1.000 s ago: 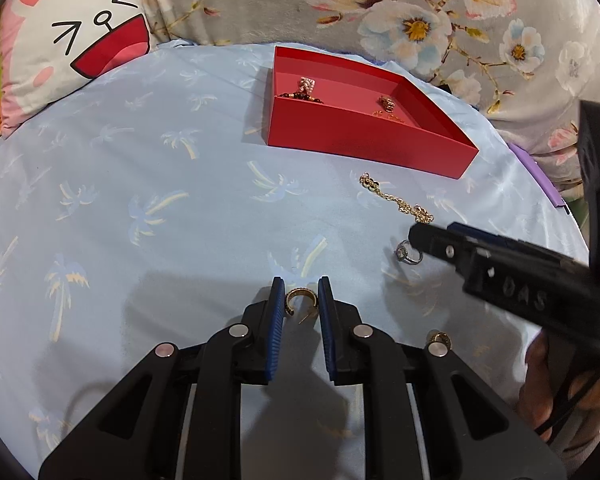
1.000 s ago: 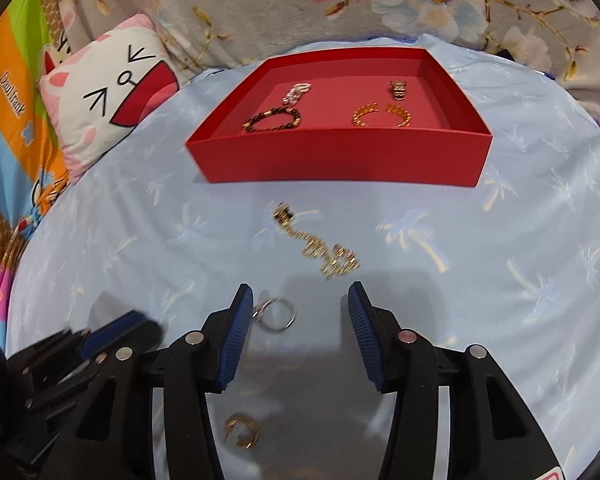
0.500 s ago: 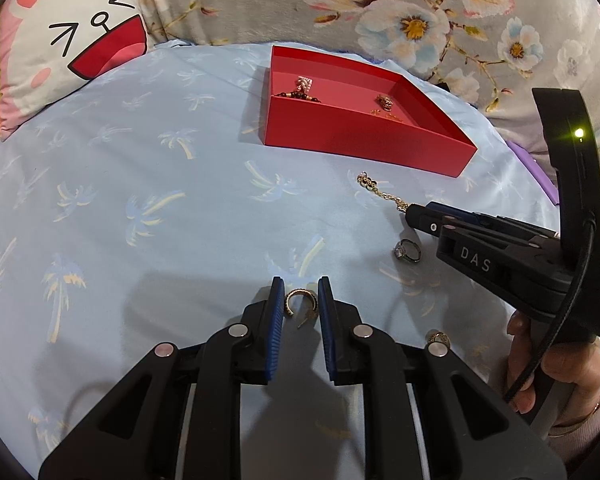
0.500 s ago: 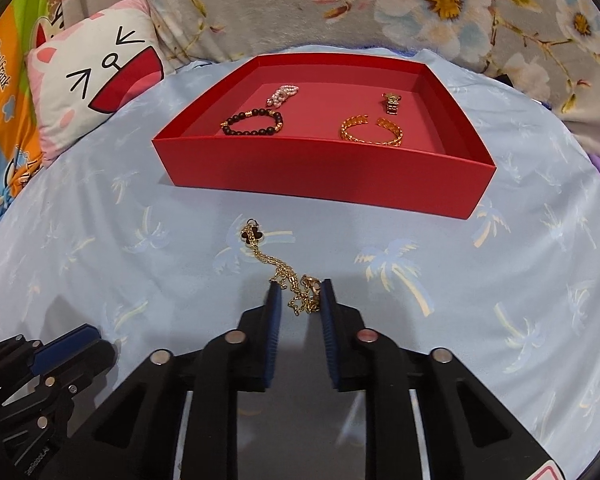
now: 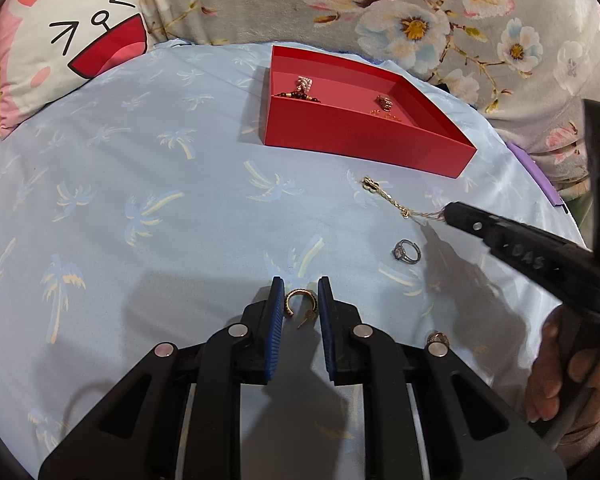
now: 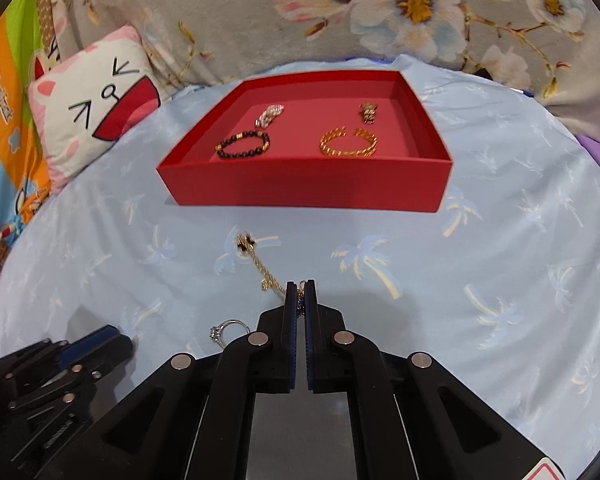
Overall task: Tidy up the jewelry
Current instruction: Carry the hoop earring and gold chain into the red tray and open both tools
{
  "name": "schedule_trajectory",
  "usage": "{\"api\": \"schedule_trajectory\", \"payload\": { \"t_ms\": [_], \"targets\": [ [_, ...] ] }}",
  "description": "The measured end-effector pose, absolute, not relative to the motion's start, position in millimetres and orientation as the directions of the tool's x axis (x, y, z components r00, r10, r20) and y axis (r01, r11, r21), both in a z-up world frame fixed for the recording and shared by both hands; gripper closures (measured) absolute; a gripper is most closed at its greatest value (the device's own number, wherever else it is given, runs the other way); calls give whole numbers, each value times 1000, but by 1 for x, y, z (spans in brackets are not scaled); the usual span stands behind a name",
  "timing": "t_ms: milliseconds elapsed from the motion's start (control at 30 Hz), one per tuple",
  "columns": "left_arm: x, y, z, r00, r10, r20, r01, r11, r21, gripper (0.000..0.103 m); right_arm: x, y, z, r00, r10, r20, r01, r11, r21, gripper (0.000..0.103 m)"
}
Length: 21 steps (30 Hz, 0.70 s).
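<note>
A red box [image 6: 300,184] at the back holds a dark bead bracelet [image 6: 242,146], a gold cuff [image 6: 349,144] and two smaller pieces. In front of it a gold chain [image 6: 260,264] lies stretched on the blue cloth. My right gripper [image 6: 299,286] has its jaws closing tight on the chain's near end; the left wrist view shows its tip [image 5: 450,212] at that end. A silver ring [image 5: 407,250] lies loose beside it. My left gripper [image 5: 300,292] rests on the cloth, its pads against a gold hoop [image 5: 300,300].
A small gold ring [image 5: 438,336] lies by the left gripper's right side. A cartoon pillow [image 5: 72,40] sits back left, with floral fabric [image 5: 380,12] behind the box. A purple edge [image 5: 540,176] shows at the right. A hand [image 5: 556,376] holds the right gripper.
The right gripper moved from over the silver ring forward to the chain and went from wide open to shut on its end; the chain is pulled straighter. The left gripper stayed put.
</note>
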<state>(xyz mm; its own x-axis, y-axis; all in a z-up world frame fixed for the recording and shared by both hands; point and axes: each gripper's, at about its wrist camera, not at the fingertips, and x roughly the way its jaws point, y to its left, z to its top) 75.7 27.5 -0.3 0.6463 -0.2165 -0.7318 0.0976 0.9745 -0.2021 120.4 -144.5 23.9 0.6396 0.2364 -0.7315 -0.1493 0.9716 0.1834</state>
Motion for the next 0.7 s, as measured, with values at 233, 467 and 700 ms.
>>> {"api": "schedule_trajectory", "payload": {
  "t_ms": [233,467,700],
  "targets": [
    [75,25,1,640,-209,-739,100,977,-190,87,98,-165,68,705,238,-668,-147,971,190,101],
    [78,23,22,637,-248,-730,131,968,-214,90,94,-191,121,769,244,-591,-147,967,208,101],
    [108,16,74,675,-270,-686,194,963,-188,91,122,-202,167,813,244,-529,-163,967,196,101]
  ]
}}
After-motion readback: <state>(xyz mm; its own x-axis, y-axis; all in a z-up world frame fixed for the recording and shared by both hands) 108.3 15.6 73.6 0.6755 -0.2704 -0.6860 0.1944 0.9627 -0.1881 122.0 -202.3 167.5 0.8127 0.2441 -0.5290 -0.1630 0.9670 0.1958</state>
